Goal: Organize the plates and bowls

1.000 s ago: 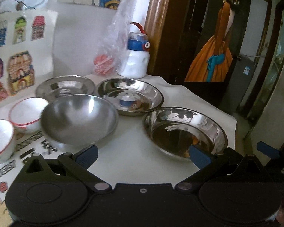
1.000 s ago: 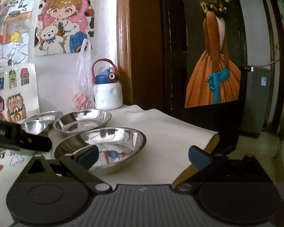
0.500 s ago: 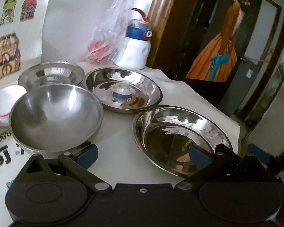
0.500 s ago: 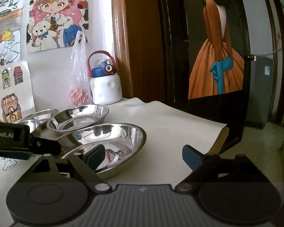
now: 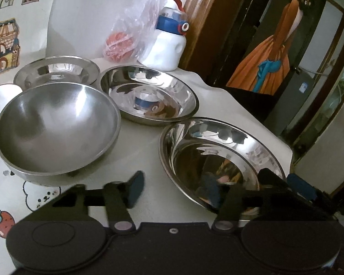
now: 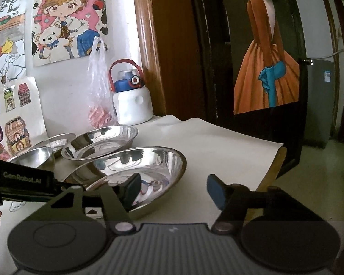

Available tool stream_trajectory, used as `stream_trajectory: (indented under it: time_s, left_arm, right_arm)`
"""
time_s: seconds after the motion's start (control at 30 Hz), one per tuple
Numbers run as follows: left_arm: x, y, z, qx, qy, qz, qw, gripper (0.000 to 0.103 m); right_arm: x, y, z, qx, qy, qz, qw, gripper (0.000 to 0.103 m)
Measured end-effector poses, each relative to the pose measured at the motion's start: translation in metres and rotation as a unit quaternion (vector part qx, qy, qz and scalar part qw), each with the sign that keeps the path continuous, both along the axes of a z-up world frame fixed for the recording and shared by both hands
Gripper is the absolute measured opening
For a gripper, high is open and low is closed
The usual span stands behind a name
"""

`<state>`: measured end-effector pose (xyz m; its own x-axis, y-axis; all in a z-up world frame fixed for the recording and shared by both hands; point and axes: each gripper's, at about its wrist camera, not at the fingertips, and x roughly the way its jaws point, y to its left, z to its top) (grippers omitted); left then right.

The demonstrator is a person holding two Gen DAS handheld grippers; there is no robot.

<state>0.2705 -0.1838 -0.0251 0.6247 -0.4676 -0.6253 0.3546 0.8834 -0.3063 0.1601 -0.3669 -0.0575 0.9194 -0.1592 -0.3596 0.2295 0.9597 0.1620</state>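
In the left wrist view a deep steel bowl [image 5: 57, 126] sits at left, a smaller steel dish [image 5: 57, 70] behind it, a shiny steel plate [image 5: 149, 100] in the middle and a second steel plate [image 5: 220, 158] at right. My left gripper [image 5: 174, 191] is open; its right finger reaches over the near plate's rim, its left finger hovers over bare table. My right gripper [image 6: 174, 190] is open, its left finger over the near plate [image 6: 135, 167], its right finger outside the rim. The far plate [image 6: 101, 142] lies behind.
A white water bottle [image 5: 167, 45] with a blue lid and a plastic bag [image 5: 128, 32] stand by the wall at the back. A white red-rimmed bowl [image 5: 0, 96] sits at far left. The table [image 6: 217, 146] ends at right, near a dark door.
My left gripper has moved forward and right, down toward the near plate, and its jaws have narrowed. My right gripper has also moved in on that plate and narrowed a little.
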Motion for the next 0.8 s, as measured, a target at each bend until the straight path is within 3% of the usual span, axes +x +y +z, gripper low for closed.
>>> stream_trajectory:
  time_s: [0.13,0.23,0.4,0.8]
  left_arm:
    - [0.003,0.0,-0.001,-0.008,0.004,0.0,1.0,0.04]
    - [0.004,-0.001,-0.002,-0.015,0.01,-0.005,0.9998,0.026]
    - [-0.002,-0.001,-0.002,-0.021,0.006,-0.009,0.9997,0.024]
    - [-0.025,0.001,0.016,-0.016,-0.031,-0.028,0.999,0.021]
  right_arm:
    - [0.001,0.001,0.0,0.014,-0.001,0.006,1.0,0.046]
    - [0.0,0.005,0.002,0.015,-0.002,0.007,1.0,0.035]
    - [-0.008,0.005,0.003,0.015,0.001,-0.003,1.0,0.029]
    - [-0.015,0.01,0.023,0.005,-0.015,-0.004,1.0,0.029]
